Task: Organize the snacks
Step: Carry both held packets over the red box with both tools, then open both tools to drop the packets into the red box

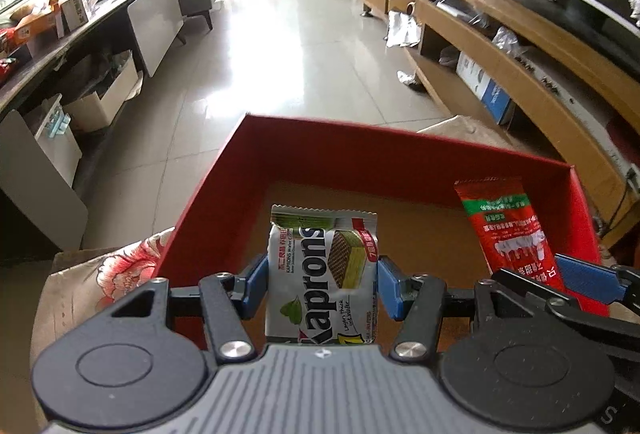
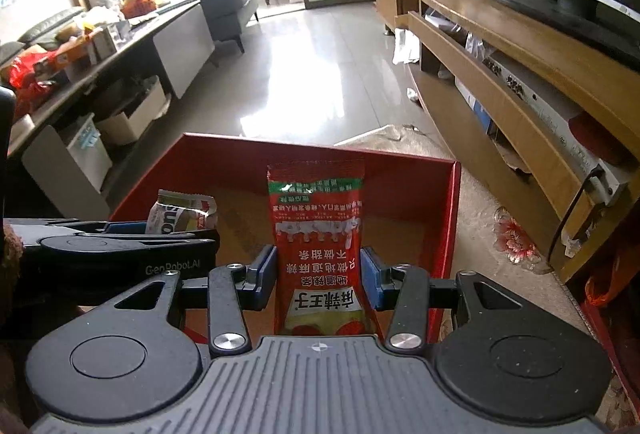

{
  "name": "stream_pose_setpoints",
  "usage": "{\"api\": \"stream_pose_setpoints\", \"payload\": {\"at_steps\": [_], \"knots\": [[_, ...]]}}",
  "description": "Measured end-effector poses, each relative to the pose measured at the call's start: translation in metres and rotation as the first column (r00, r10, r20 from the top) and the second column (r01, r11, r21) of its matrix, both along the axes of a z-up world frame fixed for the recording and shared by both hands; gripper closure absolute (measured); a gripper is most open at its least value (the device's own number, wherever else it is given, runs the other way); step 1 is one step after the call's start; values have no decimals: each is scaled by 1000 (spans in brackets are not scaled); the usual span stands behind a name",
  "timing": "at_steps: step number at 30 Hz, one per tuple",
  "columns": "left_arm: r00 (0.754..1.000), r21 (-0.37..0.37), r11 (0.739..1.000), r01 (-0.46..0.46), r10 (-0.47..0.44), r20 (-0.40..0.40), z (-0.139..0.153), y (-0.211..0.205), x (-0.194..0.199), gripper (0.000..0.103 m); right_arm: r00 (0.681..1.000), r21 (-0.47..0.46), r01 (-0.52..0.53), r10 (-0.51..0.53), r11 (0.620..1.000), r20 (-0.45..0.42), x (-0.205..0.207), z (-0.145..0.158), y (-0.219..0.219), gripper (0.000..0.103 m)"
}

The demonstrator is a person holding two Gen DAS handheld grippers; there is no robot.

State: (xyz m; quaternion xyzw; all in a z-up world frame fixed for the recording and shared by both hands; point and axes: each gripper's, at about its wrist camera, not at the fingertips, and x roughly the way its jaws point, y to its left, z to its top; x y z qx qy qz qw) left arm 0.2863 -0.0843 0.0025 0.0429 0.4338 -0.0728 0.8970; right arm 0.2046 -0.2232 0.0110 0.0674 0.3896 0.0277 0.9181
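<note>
The left tool [image 1: 322, 280] pinches a white Kaprons wafer packet [image 1: 322, 270] between its blue pads [image 1: 254, 286], holding the packet upright over the open red box [image 1: 400, 154]. In the left wrist view the packet sits at the centre, with the box's brown floor behind it toward 12 o'clock. The right tool [image 2: 318, 278] is clamped on a long red spicy-strip snack packet [image 2: 318, 234], also upright, above the same red box [image 2: 408, 170]. Seen from the left wrist, that red packet [image 1: 508, 230] stands at 3 o'clock from the wafer packet; from the right wrist, the wafer packet [image 2: 182, 214] shows at 9 o'clock, beside the left tool's black body. The box rests on a counter covered by a floral cloth [image 1: 120, 274].
</note>
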Motion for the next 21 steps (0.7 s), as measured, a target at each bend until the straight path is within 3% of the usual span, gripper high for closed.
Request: {"api": "stream_pose_setpoints", "payload": {"at_steps": [11, 15, 17, 21], "knots": [[999, 51, 999, -13, 16, -49, -22, -1, 11, 45, 998, -26, -9, 7, 1000, -59, 15, -21, 8, 48], [999, 67, 998, -9, 11, -35, -20, -3, 9, 37, 998, -42, 9, -11, 999, -61, 16, -20, 7, 46], [999, 61, 998, -16, 18, -34, -17, 0, 9, 35, 998, -49, 21, -24, 999, -59, 15, -19, 5, 39], [999, 42, 999, -21, 22, -28, -9, 5, 3, 31, 998, -48, 32, -34, 998, -51, 12, -15, 4, 36]]}}
